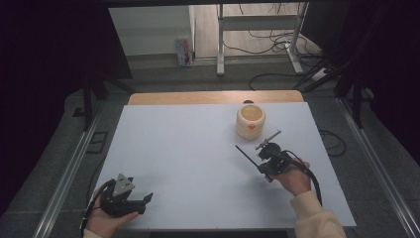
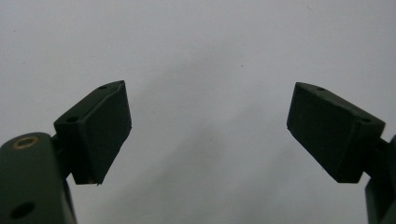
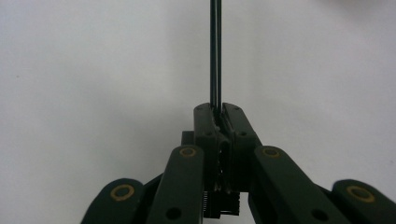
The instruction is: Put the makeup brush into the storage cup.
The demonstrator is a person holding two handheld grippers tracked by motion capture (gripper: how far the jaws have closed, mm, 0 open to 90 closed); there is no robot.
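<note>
Right gripper (image 1: 262, 161): sitting in the person's right hand (image 1: 296, 177) over the right half of the white table (image 1: 188, 158). Its jaws are pressing together on a thin black rod (image 1: 245, 154). In the right gripper view the gripper (image 3: 218, 112) is clamping the rod (image 3: 215, 51) between the two pads, and the rod is running straight up and away from the jaws, out past the top of the frame. In the high view the rod is pointing up-left from the gripper, over the table surface; whether its tip is touching the table cannot be told.

Left gripper (image 1: 143, 201): resting in the person's left hand (image 1: 106, 218) near the front left corner of the table, the grey three-cornered plate (image 1: 124, 185) showing on top. In the left gripper view its fingers (image 2: 98, 133) are standing well apart with nothing between them, and the bare white surface is lying behind.

Cream-coloured cup (image 1: 250, 121): standing upright toward the far right of the table, an orange mark on its side, beyond the right gripper and apart from it.

Pale sleeve (image 1: 317, 218): covering the right forearm at the bottom edge.
</note>
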